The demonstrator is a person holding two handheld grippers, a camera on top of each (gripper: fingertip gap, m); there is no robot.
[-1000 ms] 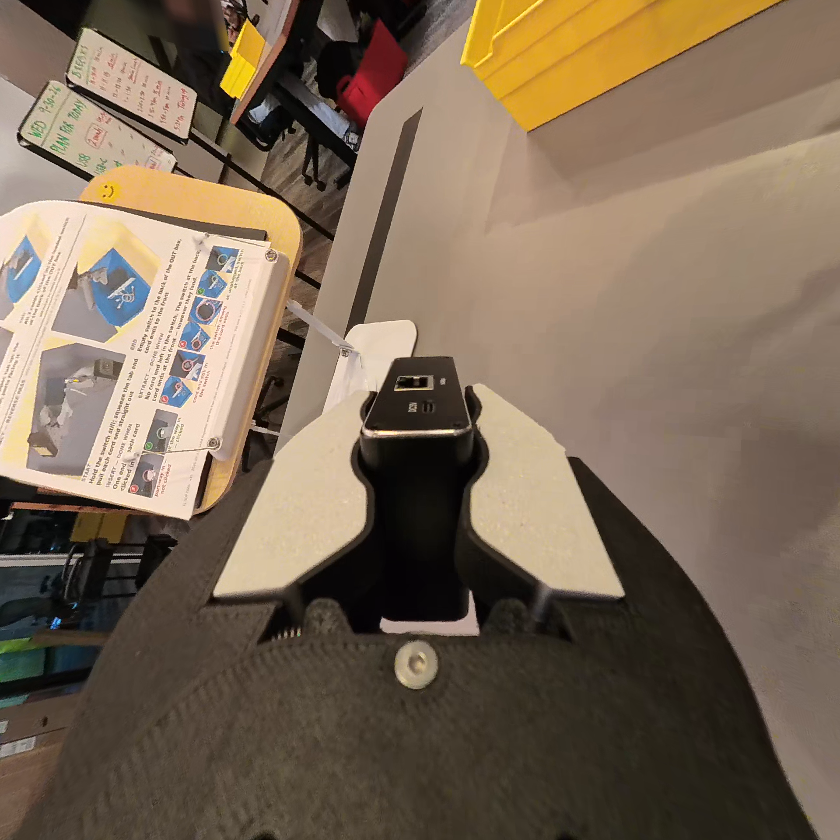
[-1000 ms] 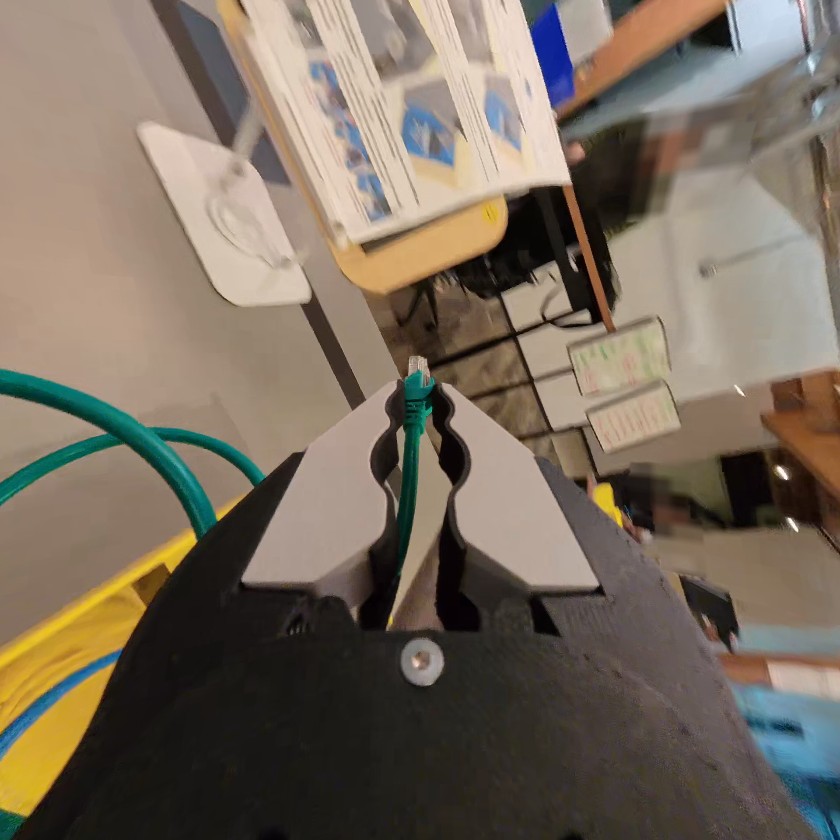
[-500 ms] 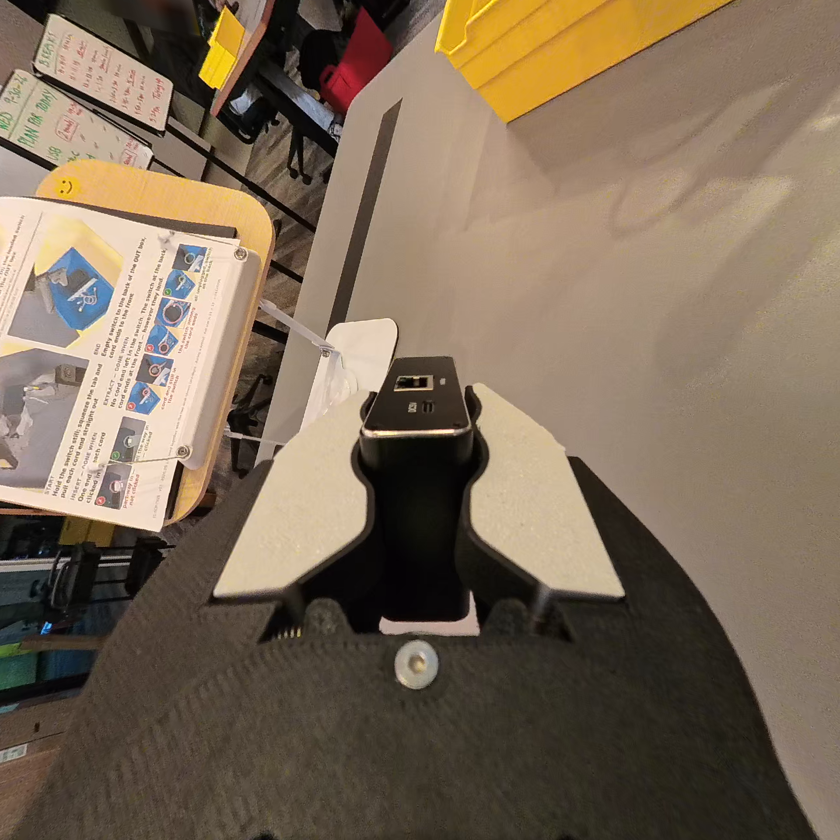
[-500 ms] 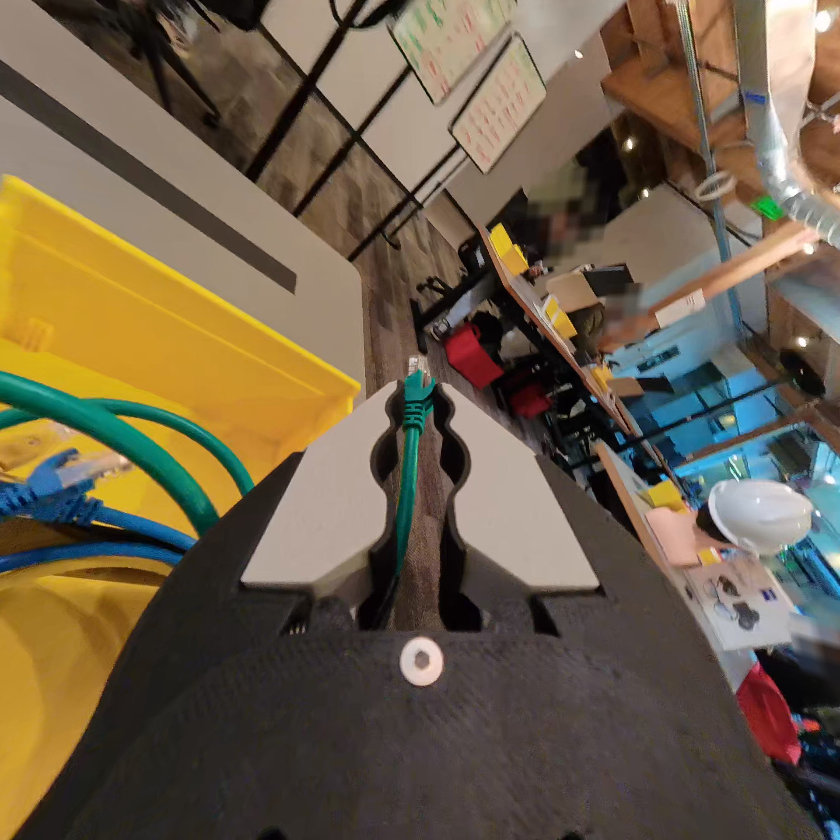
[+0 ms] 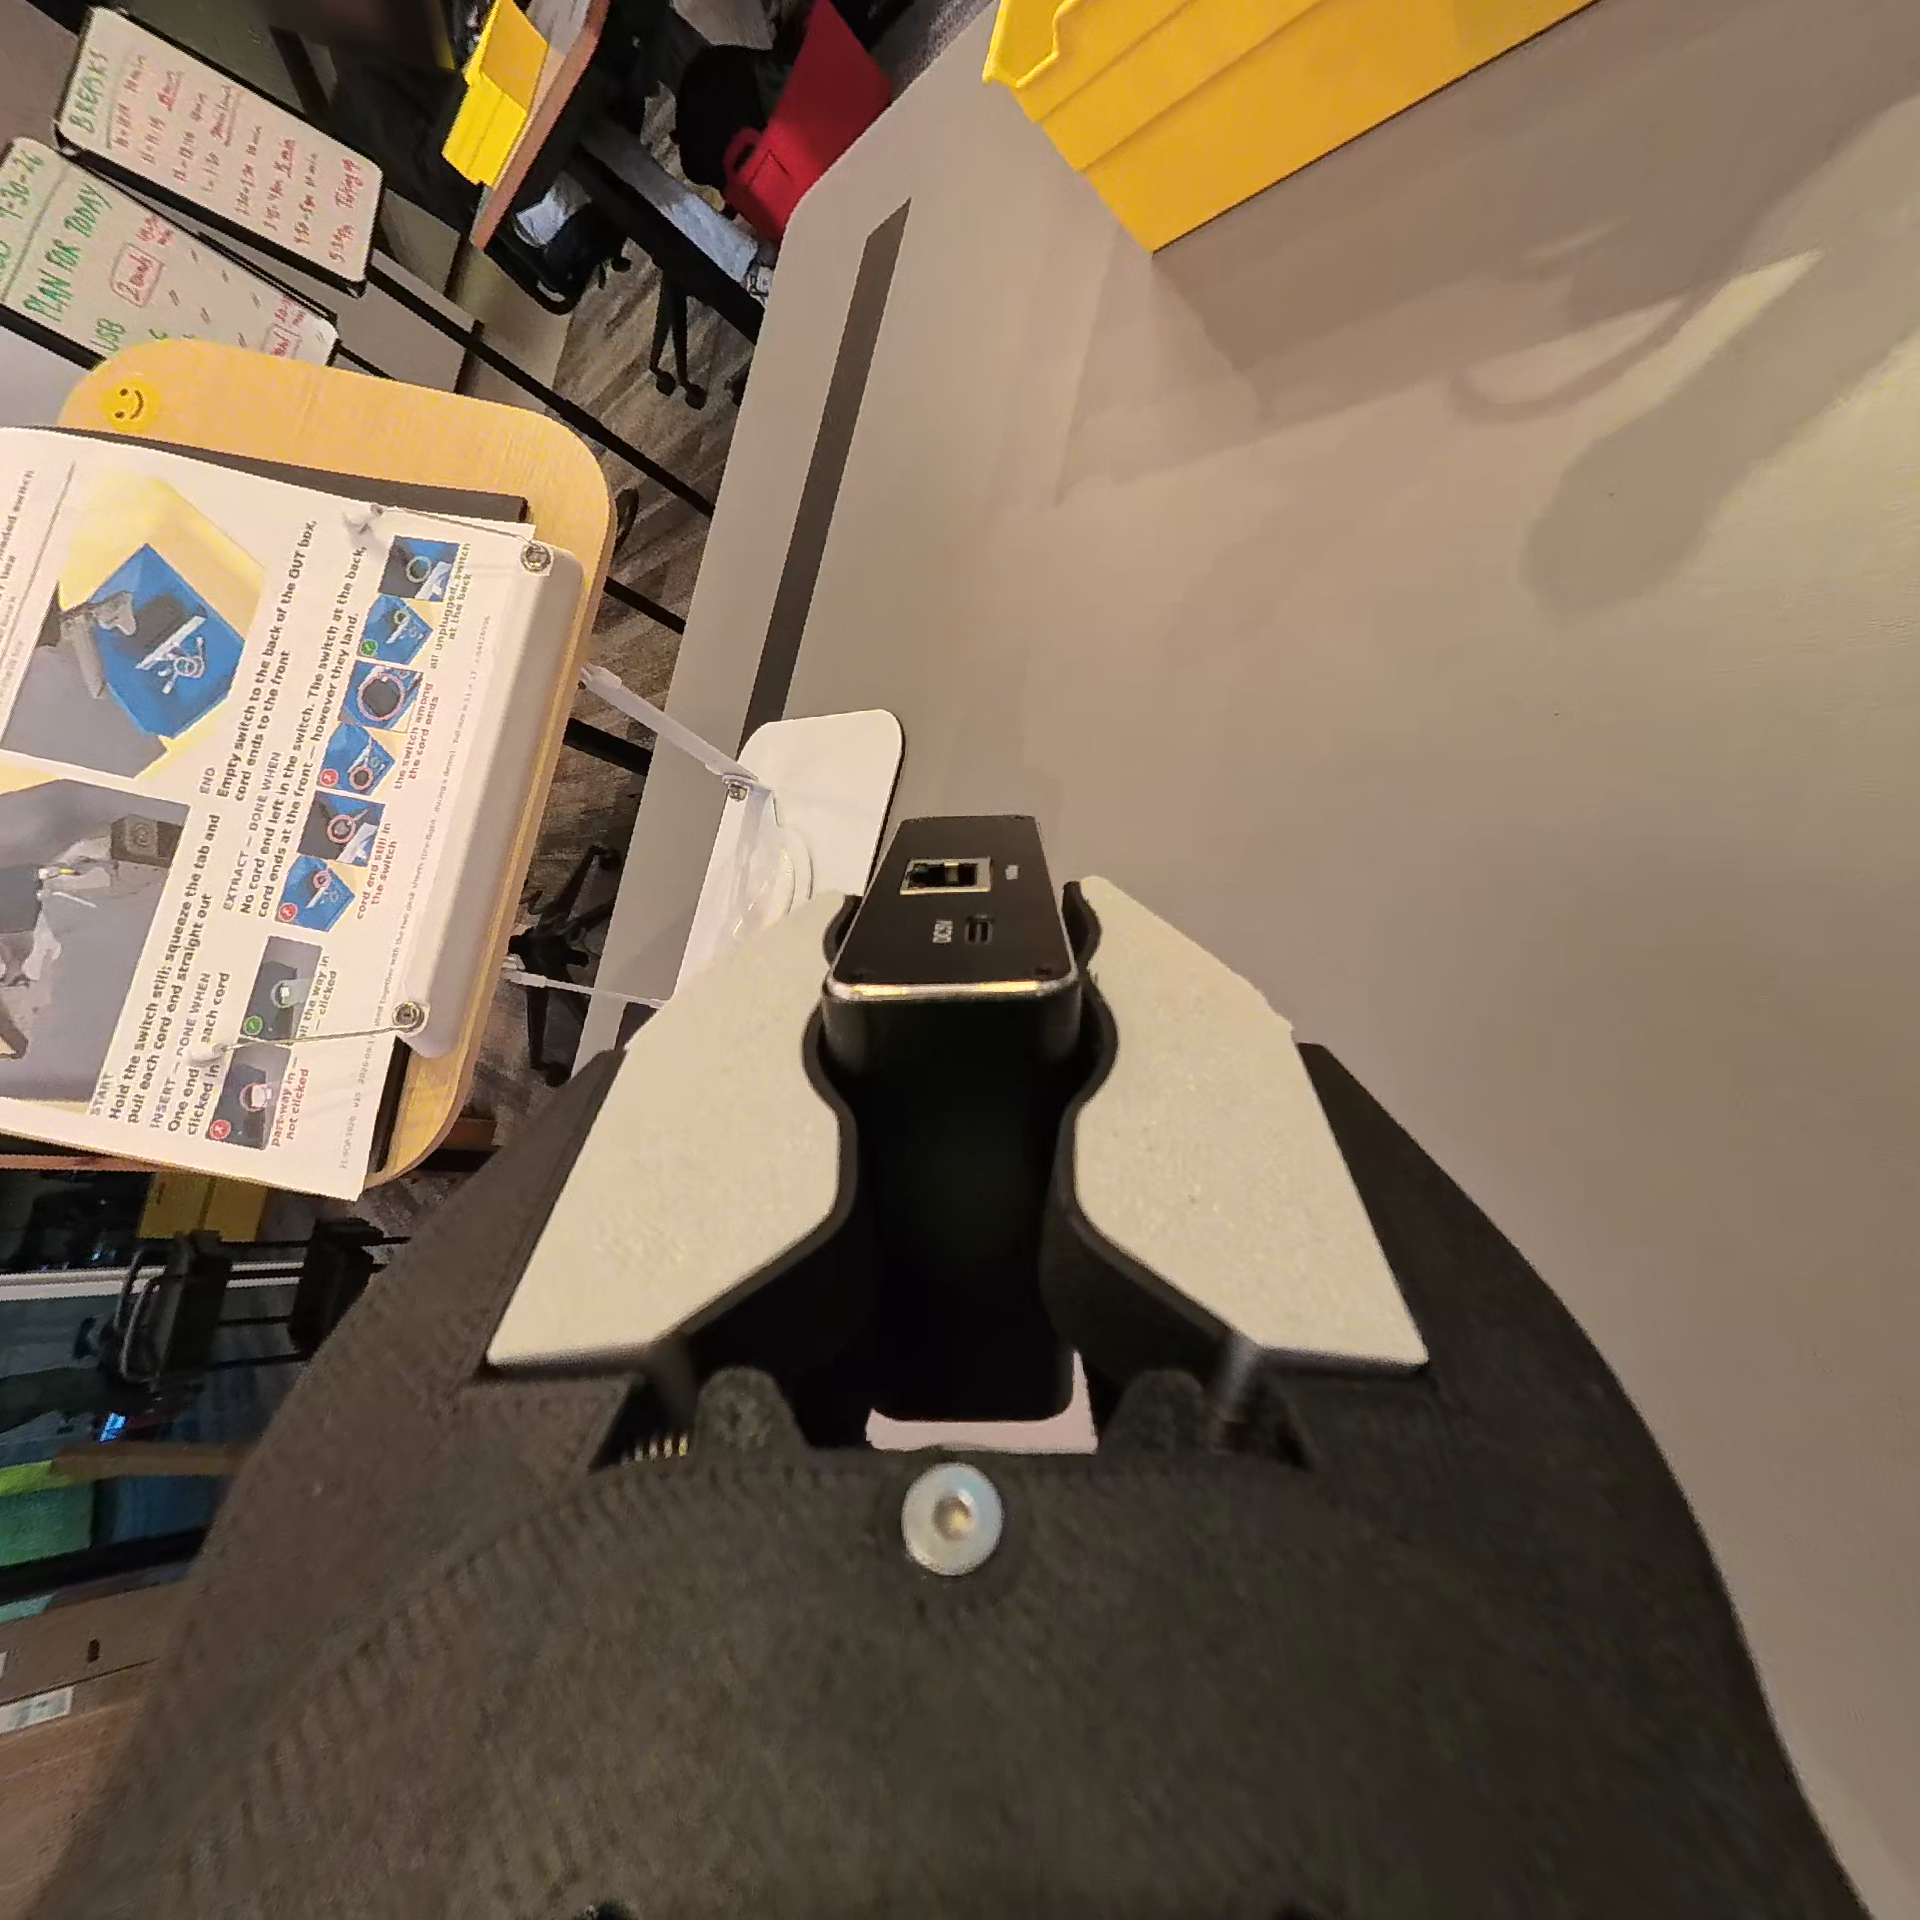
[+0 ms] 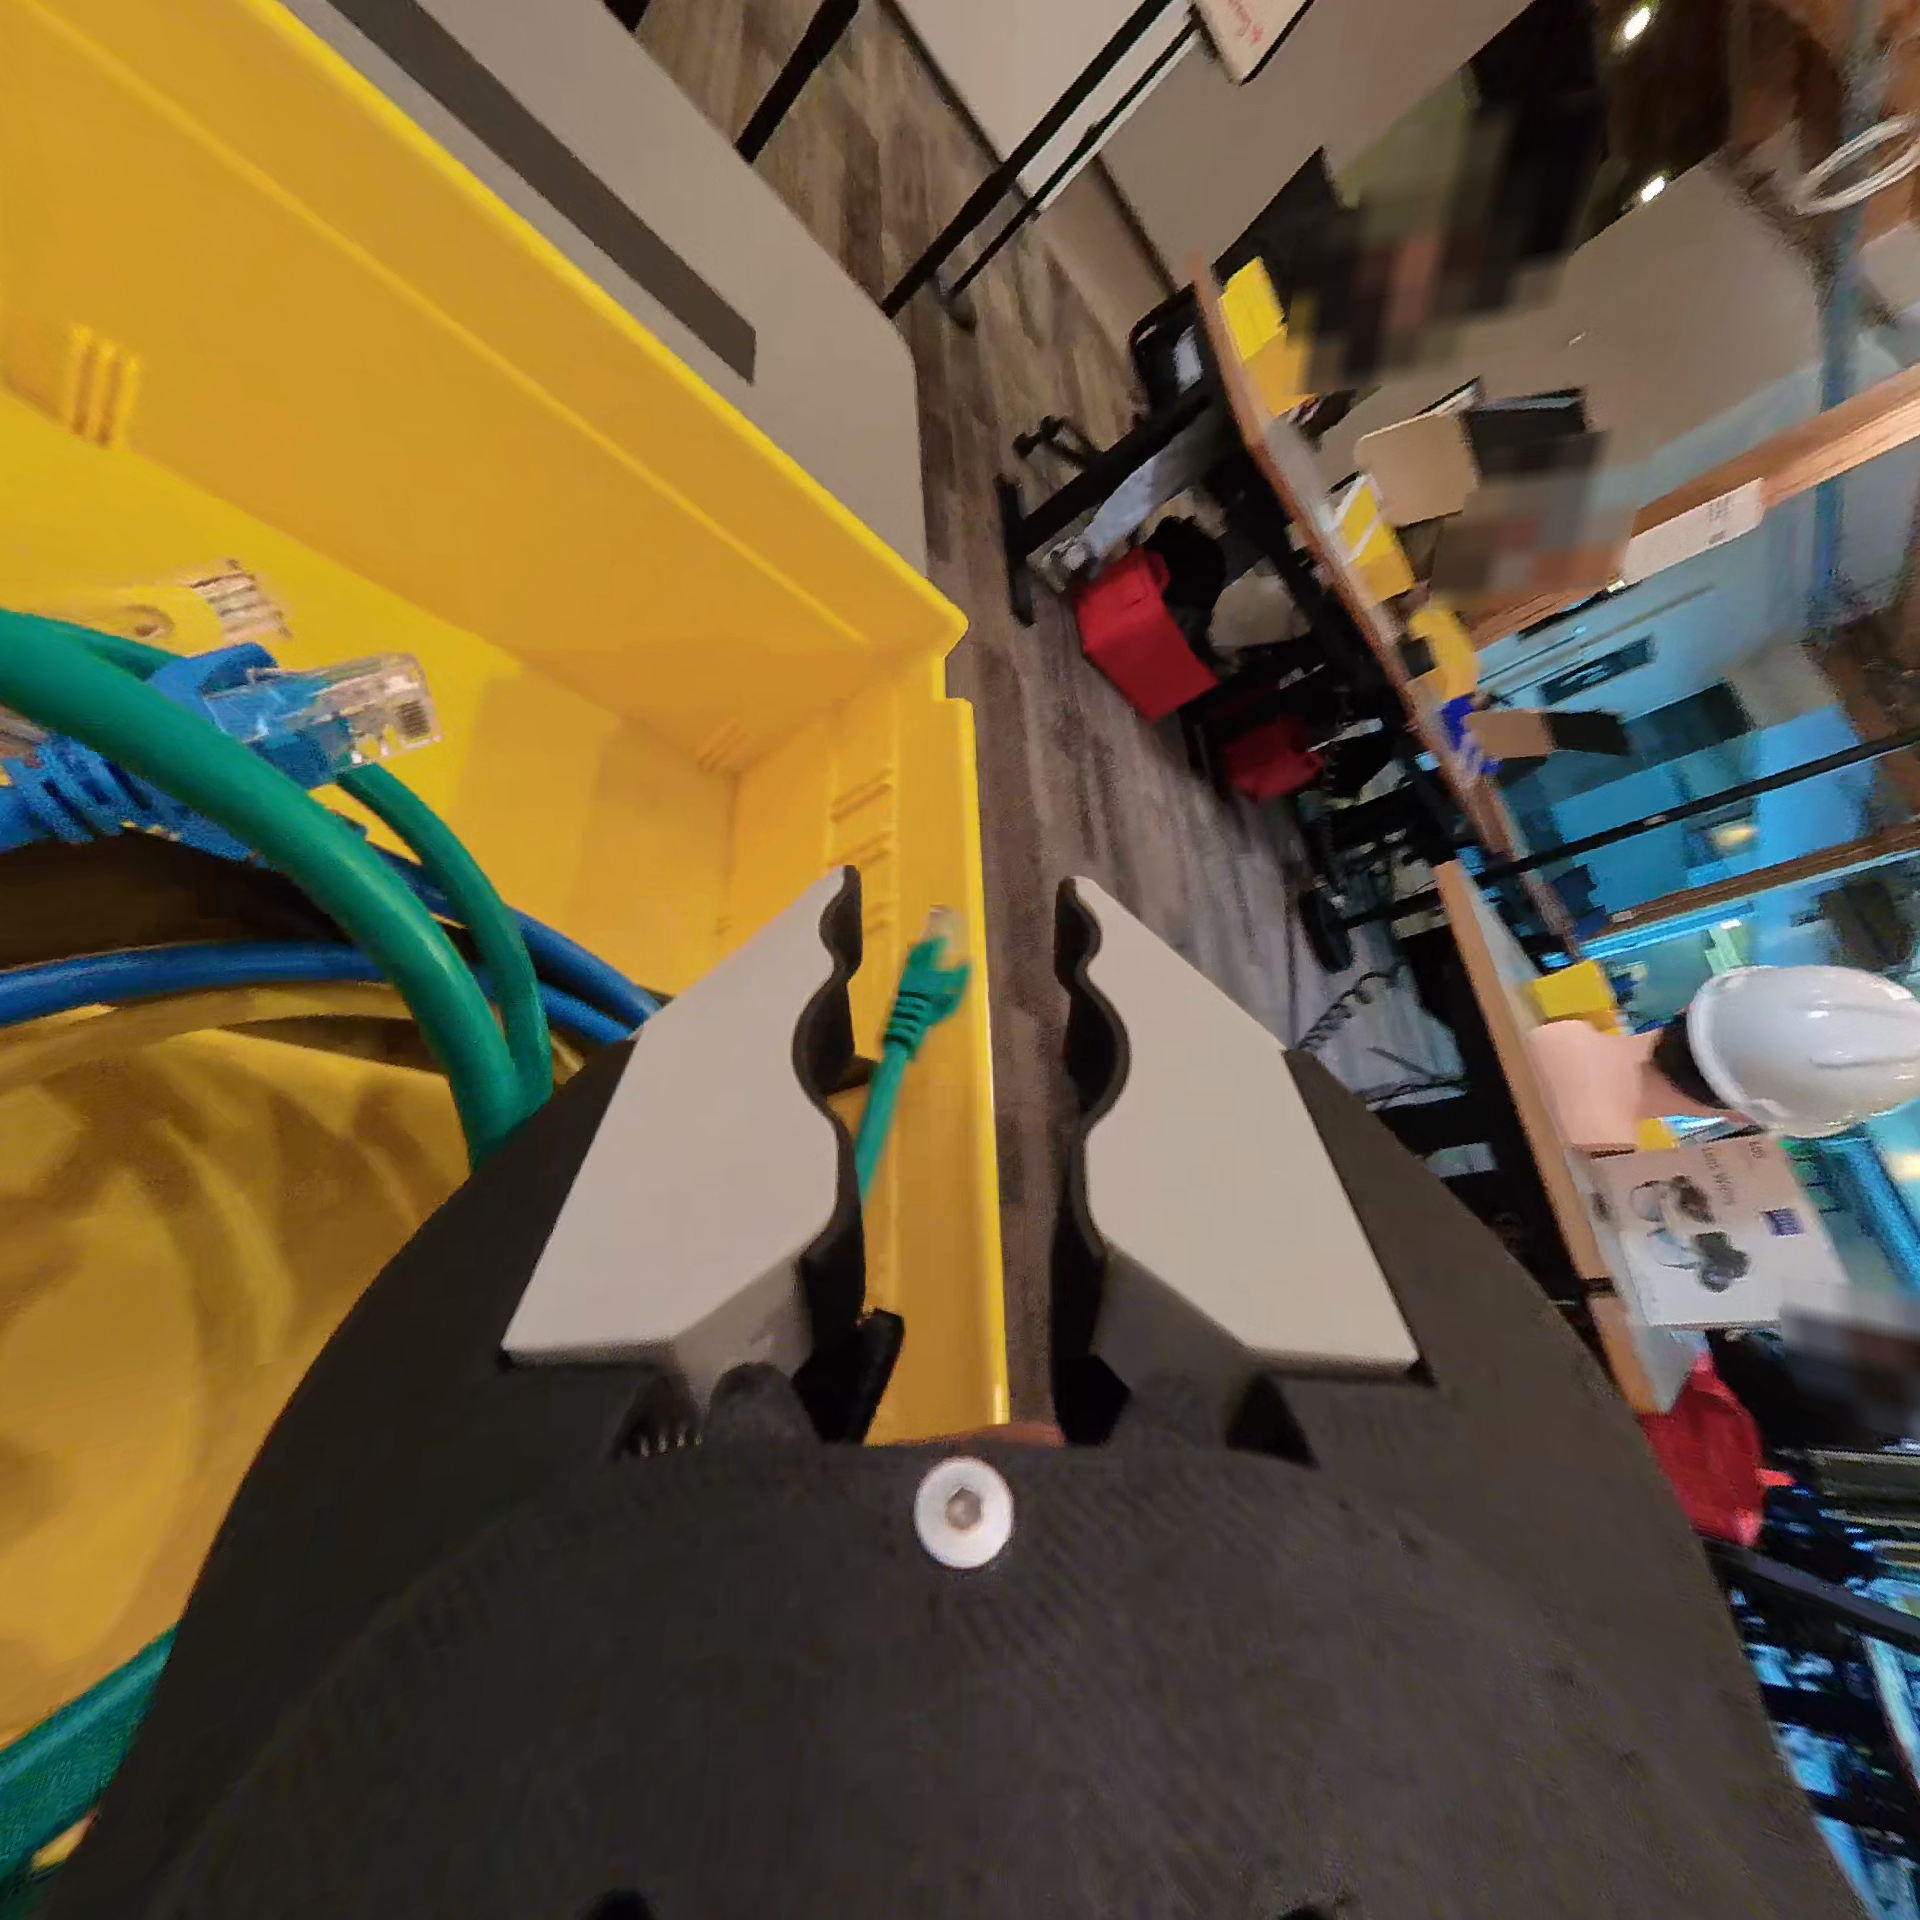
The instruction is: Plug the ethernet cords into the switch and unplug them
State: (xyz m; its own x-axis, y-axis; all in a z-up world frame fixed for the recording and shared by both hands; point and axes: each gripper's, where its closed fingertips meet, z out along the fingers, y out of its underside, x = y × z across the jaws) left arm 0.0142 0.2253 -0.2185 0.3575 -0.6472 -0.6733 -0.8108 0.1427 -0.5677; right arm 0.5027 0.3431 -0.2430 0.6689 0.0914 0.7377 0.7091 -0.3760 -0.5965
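The right gripper (image 6: 956,914) had let go, its jaws now apart, the green cord (image 6: 914,1013) loose mid-frame; the left gripper (image 5: 956,925) still clamped the switch (image 5: 951,997).

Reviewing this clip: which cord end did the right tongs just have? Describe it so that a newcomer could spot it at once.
Find the yellow bin in the right wrist view, with its tangle of blue and green cords. At its corner, the right tongs stand open, and the green plug lies loose between them. The blue plug lies deeper in the bin, pointing elsewhere.
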